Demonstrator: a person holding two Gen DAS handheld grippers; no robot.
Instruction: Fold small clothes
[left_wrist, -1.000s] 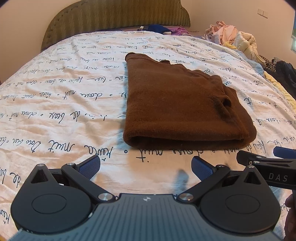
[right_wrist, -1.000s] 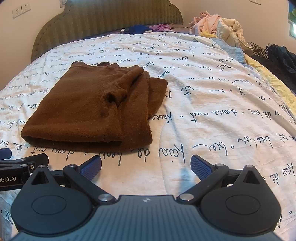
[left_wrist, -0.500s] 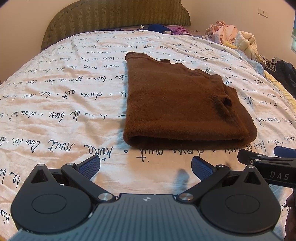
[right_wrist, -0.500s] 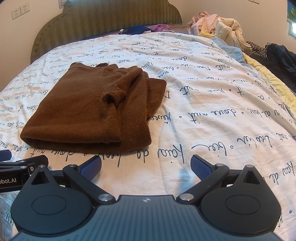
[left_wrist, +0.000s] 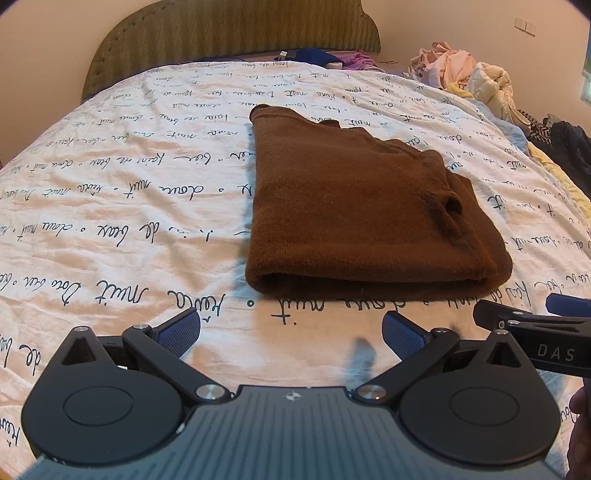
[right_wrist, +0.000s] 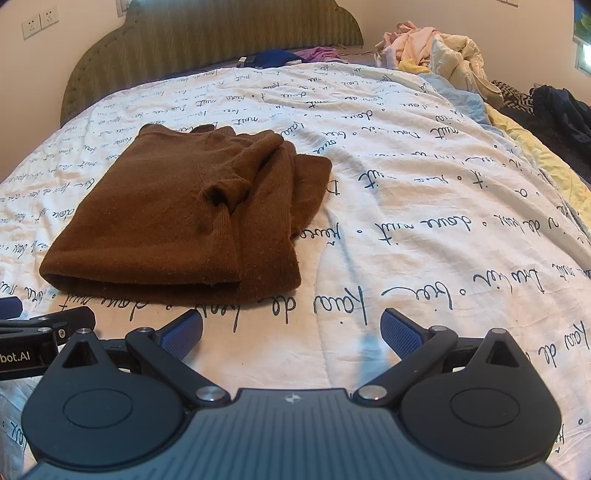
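A brown knit garment (left_wrist: 362, 214) lies folded flat on the bed, its folded edge facing me; it also shows in the right wrist view (right_wrist: 184, 218). My left gripper (left_wrist: 291, 332) is open and empty, just short of the garment's near edge. My right gripper (right_wrist: 291, 332) is open and empty, in front of the garment's right corner. The right gripper's side shows at the right edge of the left wrist view (left_wrist: 532, 332), and the left gripper's side shows at the left edge of the right wrist view (right_wrist: 40, 332).
The bed has a white cover with script lettering (left_wrist: 110, 206) and a green headboard (left_wrist: 229, 33). A pile of loose clothes (right_wrist: 436, 48) lies at the far right, with dark items (right_wrist: 561, 110) beside it. Blue and purple items (left_wrist: 325, 57) lie by the headboard.
Both grippers have drawn back slightly from the garment and stay open. The garment has not moved.
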